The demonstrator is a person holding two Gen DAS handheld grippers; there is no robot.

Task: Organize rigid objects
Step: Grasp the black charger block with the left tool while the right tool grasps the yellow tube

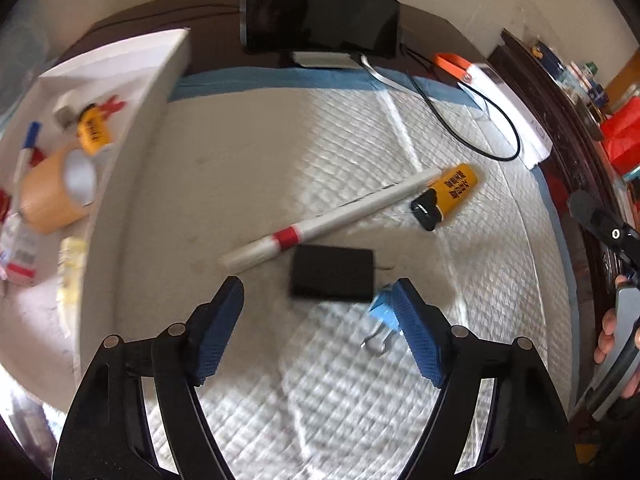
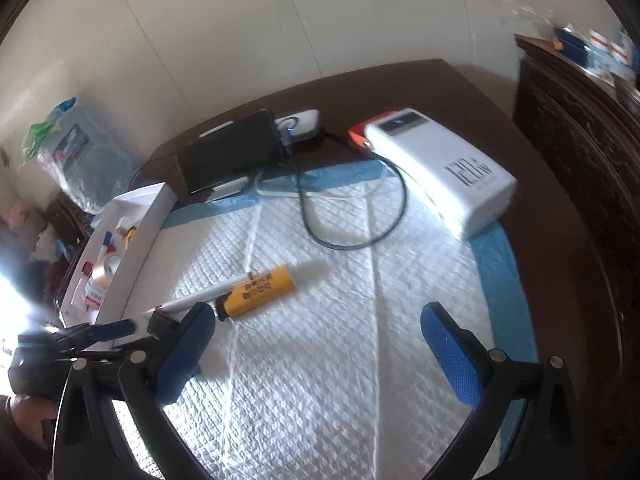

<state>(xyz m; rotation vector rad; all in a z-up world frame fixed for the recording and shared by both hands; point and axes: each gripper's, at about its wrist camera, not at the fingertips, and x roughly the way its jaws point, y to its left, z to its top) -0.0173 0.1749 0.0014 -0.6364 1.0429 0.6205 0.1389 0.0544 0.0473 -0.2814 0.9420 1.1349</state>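
On the white quilted mat (image 1: 248, 184) lie a white marker with a red band (image 1: 332, 220), a yellow lighter (image 1: 448, 196), a black rectangular block (image 1: 332, 278) and a small blue clip (image 1: 384, 314). My left gripper (image 1: 318, 304) is open and empty, low over the mat, with the block between its fingertips and the clip against its right pad (image 1: 416, 340). My right gripper (image 2: 318, 344) is open and empty above the mat, just short of the lighter (image 2: 260, 290) and the marker (image 2: 196, 300).
A white tray (image 1: 132, 120) at the left holds a tape roll (image 1: 60, 188), a second yellow lighter (image 1: 94, 132), a pen and small items. At the back are a black phone (image 1: 320, 20), a white power bank (image 2: 440, 168) and a looped black cable (image 2: 352, 236).
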